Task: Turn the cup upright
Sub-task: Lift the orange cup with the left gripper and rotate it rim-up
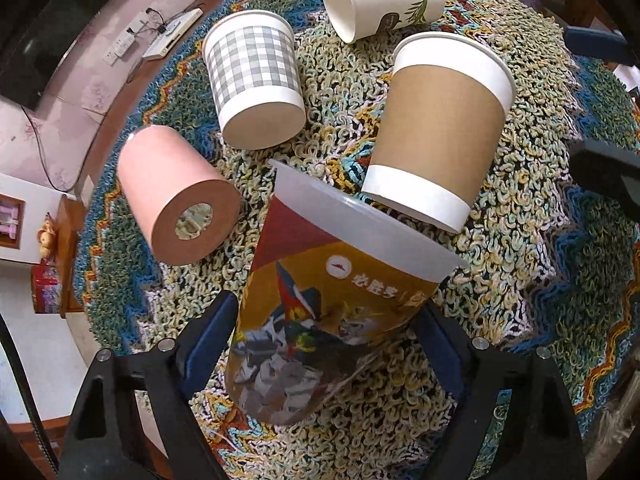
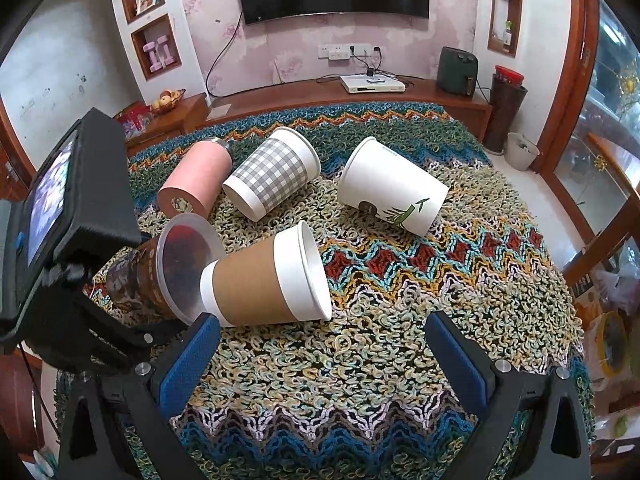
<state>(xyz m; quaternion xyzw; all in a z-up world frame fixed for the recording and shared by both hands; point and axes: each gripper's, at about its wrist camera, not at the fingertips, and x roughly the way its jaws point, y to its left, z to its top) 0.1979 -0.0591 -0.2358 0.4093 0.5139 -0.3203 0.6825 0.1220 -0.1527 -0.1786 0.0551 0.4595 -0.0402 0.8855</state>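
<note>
Knit cloth covers the desk. Left claw grips the printed cup, tilted, near the left edge. Right claw is spread wide, holding nothing. Brown cup lies touching the printed cup's rim; plaid cup, white cup and pink bottle lie beyond.

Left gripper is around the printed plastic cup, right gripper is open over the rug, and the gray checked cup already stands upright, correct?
Not quite. The gray checked cup lies on its side, as the right wrist view shows. The rest holds: the left gripper brackets the printed plastic cup, and the right gripper is open over the rug.
</note>
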